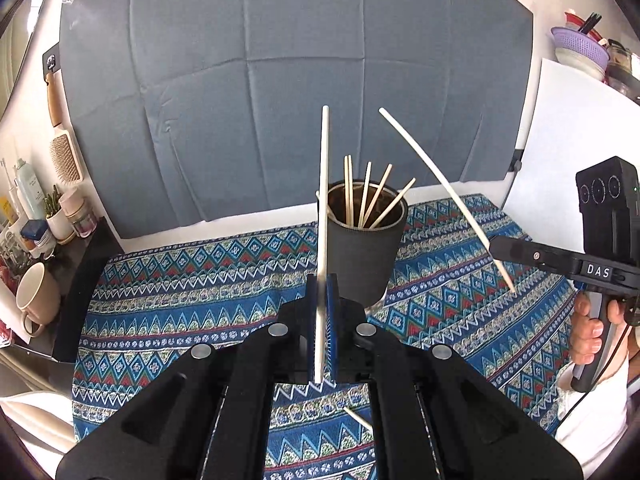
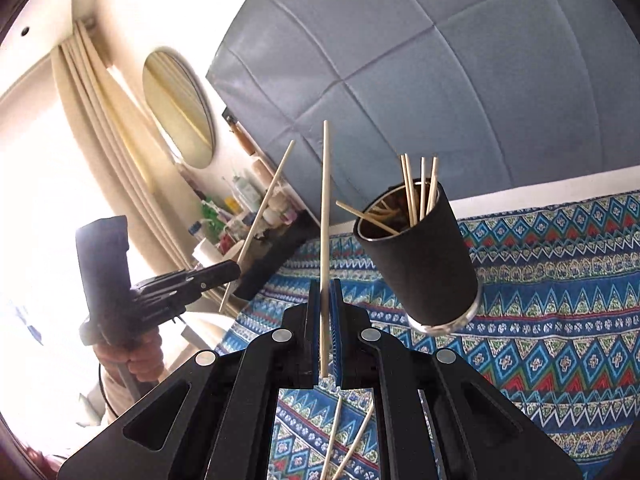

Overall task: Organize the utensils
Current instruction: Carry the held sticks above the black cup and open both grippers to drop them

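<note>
Both tools are loaded. The left tool is clamped on one chopstick, long axis near vertical at frame centre. The right tool is clamped on a second chopstick, also near upright in its own view.

The black cup stands on the patterned counter cloth, just right of centre in the left view, already holding several sticks. In the right view the cup lies right of centre. Loose sticks lie on the cloth at lower centre.

Judgement: the left tool appears nearer the cup; its stick needs its lower end carried over the rim before release
</note>
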A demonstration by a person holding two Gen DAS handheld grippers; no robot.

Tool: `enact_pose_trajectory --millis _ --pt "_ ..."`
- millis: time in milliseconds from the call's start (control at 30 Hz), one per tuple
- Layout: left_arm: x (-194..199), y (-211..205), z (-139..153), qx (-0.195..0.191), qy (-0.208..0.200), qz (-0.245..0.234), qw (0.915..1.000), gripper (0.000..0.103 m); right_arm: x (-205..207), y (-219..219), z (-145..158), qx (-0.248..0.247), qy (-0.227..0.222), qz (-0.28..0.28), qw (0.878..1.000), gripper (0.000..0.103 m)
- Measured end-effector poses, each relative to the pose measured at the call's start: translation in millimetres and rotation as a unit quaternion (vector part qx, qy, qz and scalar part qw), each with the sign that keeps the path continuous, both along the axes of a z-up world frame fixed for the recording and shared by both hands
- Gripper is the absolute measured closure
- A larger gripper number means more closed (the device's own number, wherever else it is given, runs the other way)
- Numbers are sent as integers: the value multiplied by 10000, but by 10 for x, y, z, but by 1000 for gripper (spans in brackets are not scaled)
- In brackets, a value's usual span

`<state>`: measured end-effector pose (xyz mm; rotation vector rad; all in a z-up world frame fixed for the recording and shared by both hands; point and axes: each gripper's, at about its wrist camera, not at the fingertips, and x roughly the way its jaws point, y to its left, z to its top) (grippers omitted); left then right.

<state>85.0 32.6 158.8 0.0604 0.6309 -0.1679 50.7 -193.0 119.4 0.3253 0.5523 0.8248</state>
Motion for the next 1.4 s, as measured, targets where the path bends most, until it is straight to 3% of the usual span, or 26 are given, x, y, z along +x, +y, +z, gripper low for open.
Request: enact_pose_trajectory --millis 333,567,900,1233,1400 --pt "291 -108 73 -521 -712 -469 9950 98 341 -39 156 532 -542 -184 9969 98" --pt "469 -202 -55 -830 -1328 -766 9847 98 463 24 158 676 -1260 -437 9888 98" --pt "854 -178 -350 -1206 -1876 -692 9723 98 722 281 26 415 -1927 -878 9764 98" --pt "1119 -161 -637 -1484 -1816 -637 9700 98 1004 428 -250 95 -2028 -1196 9718 98" --pt "1140 -255 -747 -1318 -1816 -712 9719 98 997 438 -334 -69 -2120 -1294 9686 98"
